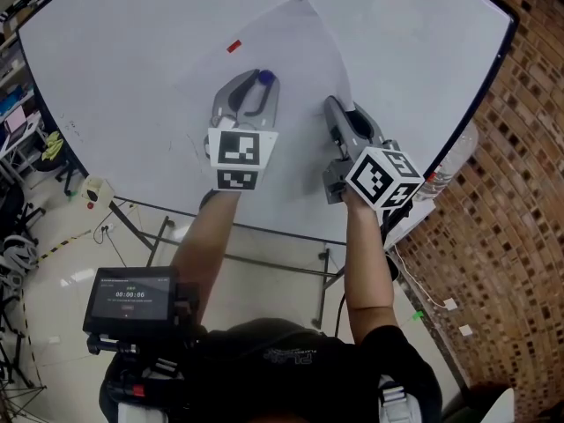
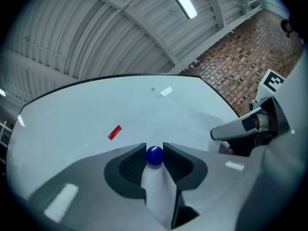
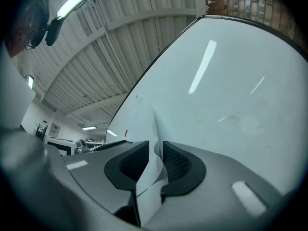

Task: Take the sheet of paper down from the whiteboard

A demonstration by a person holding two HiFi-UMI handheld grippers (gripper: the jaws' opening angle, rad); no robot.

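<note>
A white sheet of paper (image 1: 295,47) lies on the whiteboard (image 1: 132,69), and its right edge curls away from the board. A red strip magnet (image 1: 233,47) (image 2: 114,132) sits on the board near the sheet's upper left. My left gripper (image 1: 256,85) (image 2: 154,154) is shut on a round blue magnet (image 1: 266,78) (image 2: 154,155), held against the sheet. My right gripper (image 1: 336,110) (image 3: 156,159) stands at the sheet's right edge. The lifted paper edge (image 3: 147,124) runs between its jaws, and a gap shows beside it.
A brick wall (image 1: 520,201) stands right of the whiteboard. Its black frame and metal legs (image 1: 154,236) run below my arms. A black device with a screen (image 1: 132,300) hangs at the person's chest. Office clutter (image 1: 18,122) is at the far left.
</note>
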